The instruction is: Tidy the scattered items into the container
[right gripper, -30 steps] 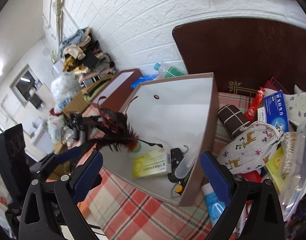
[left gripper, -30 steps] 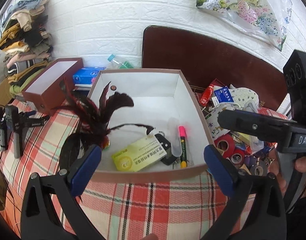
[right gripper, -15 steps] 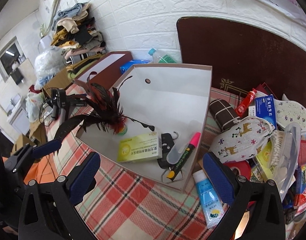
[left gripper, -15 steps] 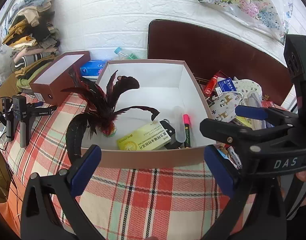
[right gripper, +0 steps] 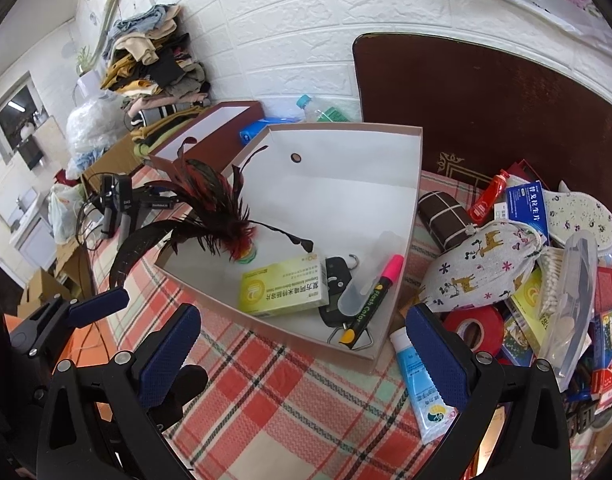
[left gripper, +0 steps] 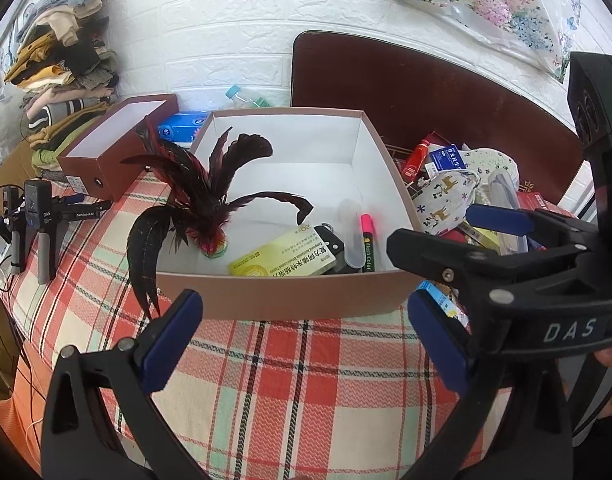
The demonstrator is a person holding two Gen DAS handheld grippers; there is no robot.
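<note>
The open cardboard box (left gripper: 281, 300) stands on the plaid cloth. Inside lie a dark feather shuttlecock (left gripper: 209, 216), a yellow medicine box (right gripper: 283, 290), a black key fob (right gripper: 338, 276), a clear tube (right gripper: 366, 276) and a pink marker (right gripper: 380, 284). Right of the box is a heap: a deer-print pouch (right gripper: 482, 268), red tape (right gripper: 474, 322), a blue tube (right gripper: 422, 388), a blue medicine box (right gripper: 526, 208) and a brown checked pouch (right gripper: 446, 216). My left gripper (left gripper: 306, 344) is open in front of the box. My right gripper (right gripper: 301, 356) is open, empty, near the box's front right corner.
A brown lidded box (left gripper: 113, 140) and folded clothes (left gripper: 65, 80) sit at the back left. Another gripper device (left gripper: 41, 220) lies on the cloth to the left. A dark wooden board (left gripper: 426, 80) leans on the brick wall. A clear case of cotton swabs (right gripper: 566, 288) tops the heap.
Both grippers have drawn back from the box, so more plaid cloth shows in front. The right gripper has come lower and nearer the front right corner. Both stay open.
</note>
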